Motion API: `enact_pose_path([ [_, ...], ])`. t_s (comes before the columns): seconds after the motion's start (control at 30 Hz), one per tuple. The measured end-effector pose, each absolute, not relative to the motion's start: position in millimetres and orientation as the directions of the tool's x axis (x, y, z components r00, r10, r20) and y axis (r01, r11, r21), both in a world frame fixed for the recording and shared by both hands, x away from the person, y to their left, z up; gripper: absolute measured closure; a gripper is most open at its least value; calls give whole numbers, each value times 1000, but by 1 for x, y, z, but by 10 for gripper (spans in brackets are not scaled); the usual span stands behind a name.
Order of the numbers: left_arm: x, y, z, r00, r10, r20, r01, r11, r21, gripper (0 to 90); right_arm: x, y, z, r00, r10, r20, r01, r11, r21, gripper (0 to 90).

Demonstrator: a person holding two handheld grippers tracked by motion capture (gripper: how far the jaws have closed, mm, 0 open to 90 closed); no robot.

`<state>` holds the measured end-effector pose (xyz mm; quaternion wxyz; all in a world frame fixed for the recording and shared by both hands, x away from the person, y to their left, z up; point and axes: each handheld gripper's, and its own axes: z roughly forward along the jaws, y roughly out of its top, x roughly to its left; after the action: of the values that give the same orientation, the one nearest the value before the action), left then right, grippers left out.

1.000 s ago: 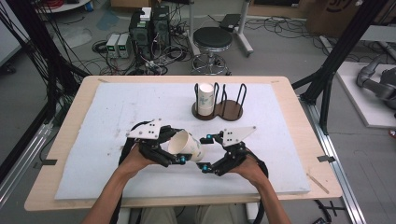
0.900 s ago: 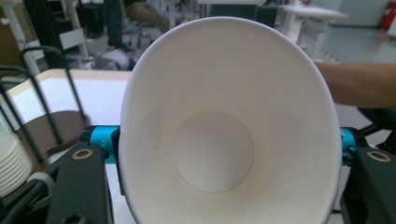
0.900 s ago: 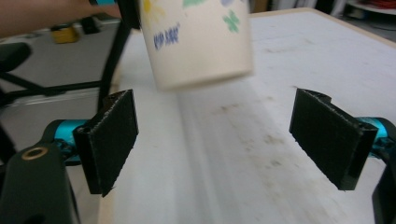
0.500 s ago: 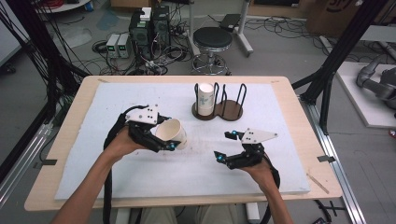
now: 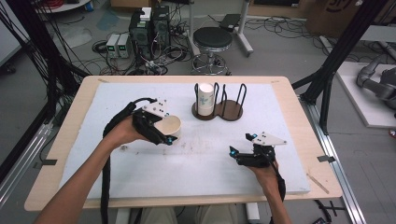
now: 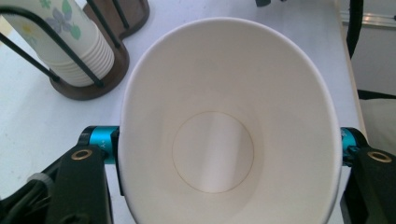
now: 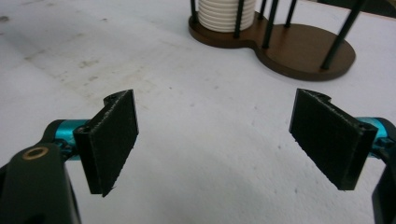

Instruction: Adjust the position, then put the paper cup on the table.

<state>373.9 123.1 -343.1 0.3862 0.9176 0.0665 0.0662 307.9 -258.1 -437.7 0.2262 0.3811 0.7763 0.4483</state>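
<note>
While your left gripper [image 5: 161, 133] clamps the cup [image 5: 169, 127] above the mat [image 5: 112, 102], left of the rack [image 5: 219, 111], your right gripper [image 5: 239, 152] holds its jaws apart, nothing between them.

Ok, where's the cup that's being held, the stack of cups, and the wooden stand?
Held cup [image 6: 219, 154], left gripper view, on its inner bottom.
Stack of cups [image 5: 205, 99], high view, on the flowered side of the top cup.
Wooden stand [image 7: 303, 53], right gripper view, on the bare brown base.
</note>
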Motion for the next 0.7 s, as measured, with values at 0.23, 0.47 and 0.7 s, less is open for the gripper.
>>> enact_pose_path([
  [0.23,379,123,-348,982,179,64,84,-710,700,319,310,-262,-450,-591,806,18,420,289,860,160],
  [0.47,380,123,-348,981,181,73,79,-711,699,320,309,-261,-450,-583,813,4,417,295,860,160],
  [0.7,381,126,-347,978,195,80,83,-706,703,320,309,-259,-450,-587,810,-12,414,313,855,160],
])
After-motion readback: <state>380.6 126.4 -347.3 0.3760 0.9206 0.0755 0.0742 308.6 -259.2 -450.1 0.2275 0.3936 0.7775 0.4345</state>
